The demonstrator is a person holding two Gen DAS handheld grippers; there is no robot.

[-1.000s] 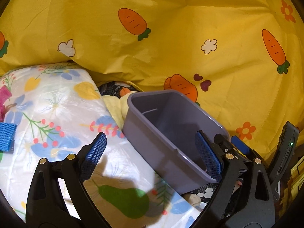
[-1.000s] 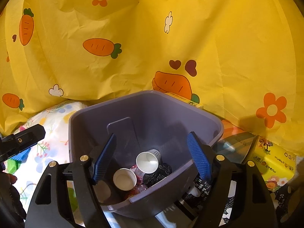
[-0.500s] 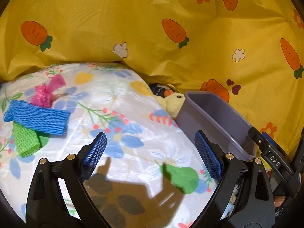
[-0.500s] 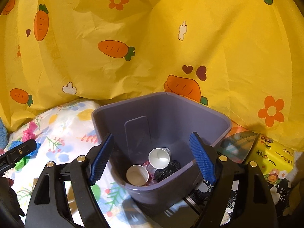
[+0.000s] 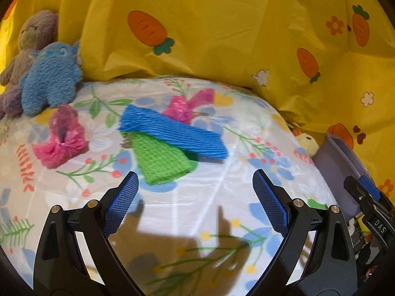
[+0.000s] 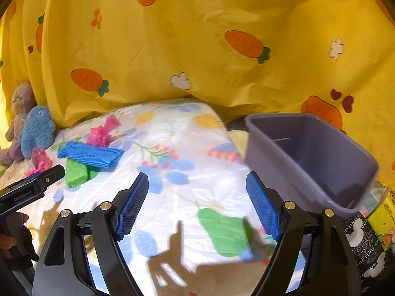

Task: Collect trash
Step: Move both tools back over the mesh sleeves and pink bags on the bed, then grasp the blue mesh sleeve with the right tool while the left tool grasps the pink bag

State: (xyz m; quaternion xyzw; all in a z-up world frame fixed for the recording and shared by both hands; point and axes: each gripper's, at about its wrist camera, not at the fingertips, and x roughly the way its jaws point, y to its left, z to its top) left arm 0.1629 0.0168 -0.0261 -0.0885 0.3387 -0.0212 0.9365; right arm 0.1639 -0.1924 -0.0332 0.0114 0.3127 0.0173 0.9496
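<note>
On the white floral sheet (image 5: 222, 197) lie a blue foam net (image 5: 170, 130) (image 6: 91, 156) overlapping a green foam net (image 5: 161, 161) (image 6: 75, 172). Two crumpled pink plastic wrappers rest nearby, one to the left (image 5: 60, 138) (image 6: 39, 159) and one behind the blue net (image 5: 181, 107) (image 6: 101, 133). My left gripper (image 5: 195, 202) hangs open just short of the green net with nothing between its pads. My right gripper (image 6: 197, 206) is open over the sheet, empty. The grey bin (image 6: 311, 160) (image 5: 338, 160) stands at the right.
A blue plush toy (image 5: 49, 79) (image 6: 37, 129) and a mauve plush bear (image 5: 27, 39) lean at the far left against the yellow carrot-print cloth (image 5: 234, 37). A yellow plush (image 5: 307, 140) sits beside the bin. A yellow tissue pack (image 6: 381, 218) and a black printed pack (image 6: 360, 244) lie right of the bin.
Both grippers have swung left, away from the bin. The foam nets, pink wrappers and plush toys have come into view; the bin has slid to the right edge.
</note>
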